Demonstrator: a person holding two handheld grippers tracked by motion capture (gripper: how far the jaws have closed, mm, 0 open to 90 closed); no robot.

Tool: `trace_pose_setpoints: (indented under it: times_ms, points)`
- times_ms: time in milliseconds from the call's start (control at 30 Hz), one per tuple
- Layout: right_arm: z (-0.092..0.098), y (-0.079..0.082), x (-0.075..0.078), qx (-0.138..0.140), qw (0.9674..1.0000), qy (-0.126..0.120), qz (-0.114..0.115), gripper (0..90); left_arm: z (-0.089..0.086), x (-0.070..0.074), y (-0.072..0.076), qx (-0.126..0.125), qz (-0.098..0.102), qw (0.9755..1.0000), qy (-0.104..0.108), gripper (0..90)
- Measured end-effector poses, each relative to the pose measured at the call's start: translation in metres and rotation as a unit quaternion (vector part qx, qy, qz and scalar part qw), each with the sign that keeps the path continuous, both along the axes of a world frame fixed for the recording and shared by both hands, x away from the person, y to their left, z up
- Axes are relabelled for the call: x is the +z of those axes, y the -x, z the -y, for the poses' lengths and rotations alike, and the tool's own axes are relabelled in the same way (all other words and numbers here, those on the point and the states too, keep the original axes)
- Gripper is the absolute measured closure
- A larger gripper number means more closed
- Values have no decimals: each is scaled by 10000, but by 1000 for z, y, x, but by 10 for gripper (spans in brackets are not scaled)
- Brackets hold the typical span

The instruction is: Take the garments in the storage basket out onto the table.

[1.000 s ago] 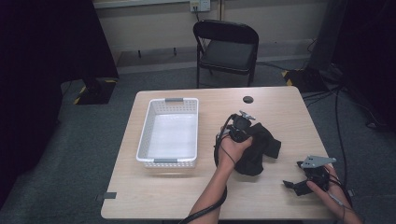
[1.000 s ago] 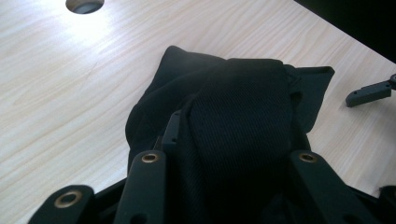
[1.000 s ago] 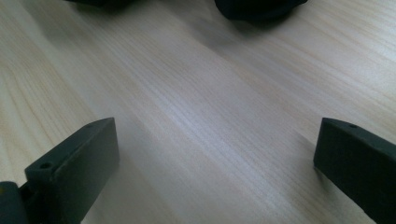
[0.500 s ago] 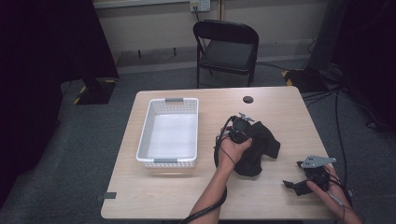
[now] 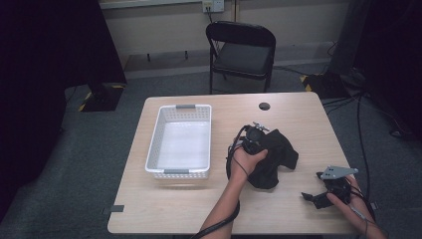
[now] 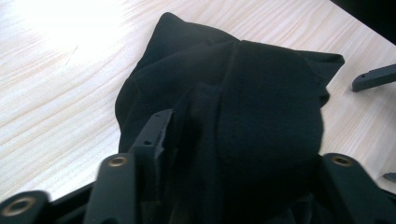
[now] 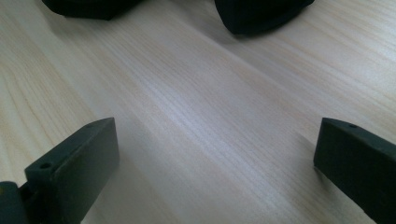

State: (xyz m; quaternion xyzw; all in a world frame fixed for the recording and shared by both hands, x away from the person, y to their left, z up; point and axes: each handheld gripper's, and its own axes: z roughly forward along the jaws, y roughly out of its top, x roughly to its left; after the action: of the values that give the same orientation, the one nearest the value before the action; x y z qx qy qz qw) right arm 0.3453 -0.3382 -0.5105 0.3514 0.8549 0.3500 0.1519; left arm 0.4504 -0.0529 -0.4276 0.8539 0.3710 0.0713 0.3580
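- Resting on the black cloth [image 5: 273,157], the left gripper [image 5: 256,137] has just been opening its jaws; in the left gripper view they stand apart with folds of the cloth [image 6: 233,107] bunched between them, and the pads no longer look pressed on the fabric.
- Judging from that, the cloth is being let go or re-gripped where it lies, not carried.
- Farther out, the right gripper [image 5: 318,196] sits low at the near right corner of the table [image 5: 149,209], its 2 jaws spread wide with bare wood between them in the right gripper view [image 7: 215,154]; it holds nothing.
- The cloth lies crumpled in 1 heap at mid-table, a little right of centre, directly under the left gripper and up and to the left of the right gripper.
- Its long axis seems to run from near-left to far-right in the high view, though the heap is too rumpled to be sure.
- The left hand [image 5: 246,162] is plainly the nearer one; the right is near the cloth but apart from it.
- The white basket [image 5: 154,149] stands to the left of the cloth, on the left hand's side, with a strip of bare table between them.
- Any move of the cloth toward the basket would go leftward, which favours the left gripper.
- Beyond the table stands a black folding chair [image 5: 241,50].
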Motion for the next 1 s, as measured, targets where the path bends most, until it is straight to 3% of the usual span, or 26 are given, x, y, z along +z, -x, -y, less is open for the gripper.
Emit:
trace_pose_setpoints:
  times_ms: [300,400,600,1000]
  points:
    - [0,0,0,1,10000,1,-1,0,-2,-3,0,90,-70,9999,-47,310]
    - [0,0,0,1,10000,1,-1,0,-2,-3,0,171,-111,9998,21,204]
    - [0,0,0,2,10000,3,0,0,-3,-3,1,115,-188,9997,49,107]
    - [0,0,0,1,10000,2,2,0,-4,5,6,-67,-152,9998,72,51]
